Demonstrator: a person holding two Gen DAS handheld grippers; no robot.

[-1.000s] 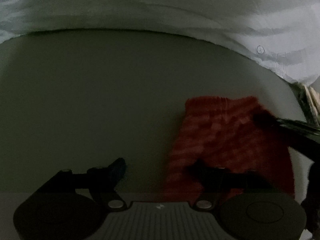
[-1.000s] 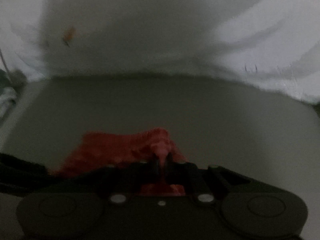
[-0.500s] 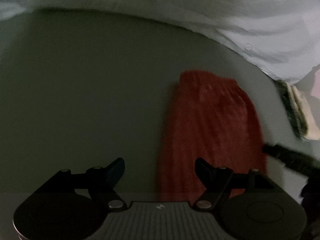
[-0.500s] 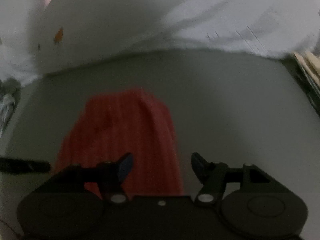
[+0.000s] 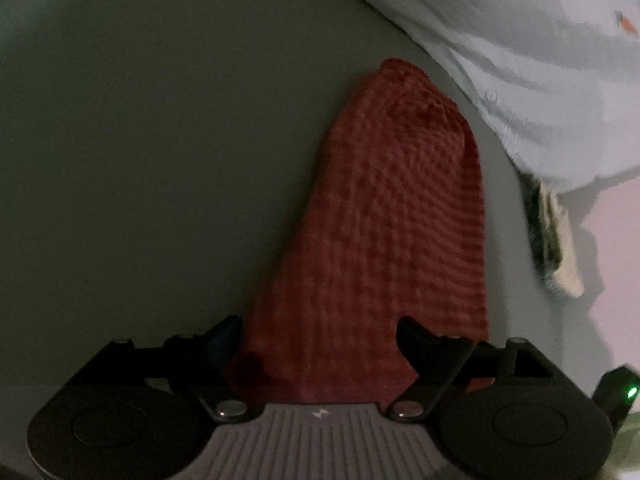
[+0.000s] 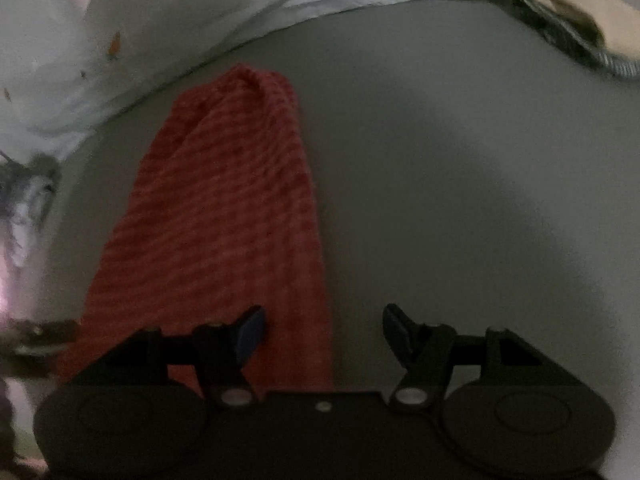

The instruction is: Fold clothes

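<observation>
A big grey table (image 5: 140,160) fills most of both views. It is dim and plain.

At the far edge of the table lies a pale white shirt (image 6: 168,12) with small buttons. It is crumpled and bunched up along the edge.

A red knit cloth (image 5: 392,220) lies flat on the table. It is folded into a long, narrow strip with stripes across it. Its far end comes close to the white shirt. In the right wrist view the red cloth (image 6: 224,208) sits on the left side.

A dark and tan folded thing (image 6: 572,16) lies at the table's far corner, apart from the red cloth.

The left claw (image 5: 318,334) is spread wide apart. The near end of the red cloth lies between its two fingers, but they do not pinch it.

The right claw (image 6: 324,326) is spread apart too and holds nothing. The right edge of the red cloth lies between its fingers.
</observation>
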